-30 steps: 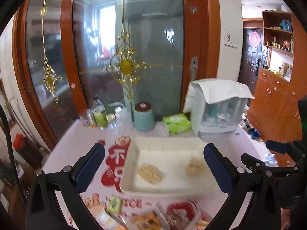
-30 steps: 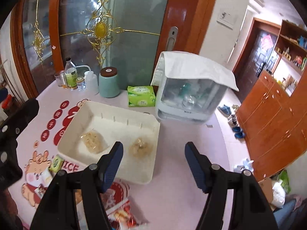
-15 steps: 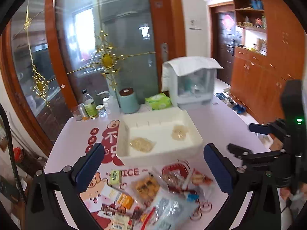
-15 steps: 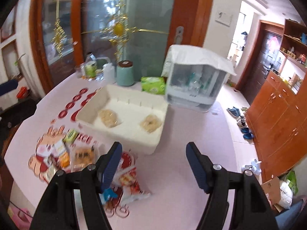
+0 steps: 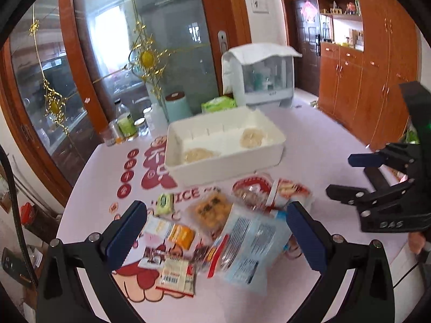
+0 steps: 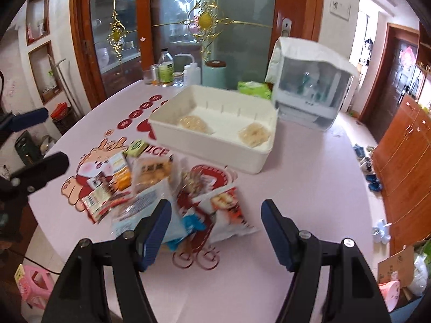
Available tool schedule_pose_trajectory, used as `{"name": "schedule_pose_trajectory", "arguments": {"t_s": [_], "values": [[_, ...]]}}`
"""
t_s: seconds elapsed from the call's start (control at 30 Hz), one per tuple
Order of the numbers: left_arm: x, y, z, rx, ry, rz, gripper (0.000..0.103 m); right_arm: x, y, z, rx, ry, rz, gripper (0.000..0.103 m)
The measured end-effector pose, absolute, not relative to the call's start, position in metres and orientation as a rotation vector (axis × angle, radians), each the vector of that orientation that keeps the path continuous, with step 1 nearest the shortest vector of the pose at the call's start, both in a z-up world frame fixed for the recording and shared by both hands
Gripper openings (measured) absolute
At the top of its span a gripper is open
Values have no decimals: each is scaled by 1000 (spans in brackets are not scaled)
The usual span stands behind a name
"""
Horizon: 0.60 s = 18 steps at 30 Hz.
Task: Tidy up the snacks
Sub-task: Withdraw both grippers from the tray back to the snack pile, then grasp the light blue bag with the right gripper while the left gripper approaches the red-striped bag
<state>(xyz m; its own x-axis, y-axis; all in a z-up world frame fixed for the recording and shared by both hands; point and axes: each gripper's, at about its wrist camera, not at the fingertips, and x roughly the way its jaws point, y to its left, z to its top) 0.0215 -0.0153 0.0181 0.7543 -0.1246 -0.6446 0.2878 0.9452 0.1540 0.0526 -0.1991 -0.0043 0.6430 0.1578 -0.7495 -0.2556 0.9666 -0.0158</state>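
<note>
Both grippers, left (image 5: 215, 231) and right (image 6: 216, 231), hang wide open and empty over the snack pile (image 6: 161, 188); two packets already in the bin (image 6: 210, 140).

Bare table (image 6: 309, 167) right of tray (image 6: 215, 145)

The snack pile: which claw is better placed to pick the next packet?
Probably left. The left claw hangs open with the snack pile between its fingers; the right claw is open beside the pile's edge.
</note>
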Motion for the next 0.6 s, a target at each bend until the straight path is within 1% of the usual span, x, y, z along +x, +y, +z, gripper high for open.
{"name": "schedule_pose_trajectory", "arguments": {"t_s": [0.33,0.47,0.6], "values": [[24,8,-77,287,790,-188,103,49,-178,-78,-13,925,337,70],[32,18,-103,269,828,-164,103,54,-171,-104,22,949,353,70],[42,23,-117,265,845,-149,103,64,-167,-128,59,1002,358,70]]}}
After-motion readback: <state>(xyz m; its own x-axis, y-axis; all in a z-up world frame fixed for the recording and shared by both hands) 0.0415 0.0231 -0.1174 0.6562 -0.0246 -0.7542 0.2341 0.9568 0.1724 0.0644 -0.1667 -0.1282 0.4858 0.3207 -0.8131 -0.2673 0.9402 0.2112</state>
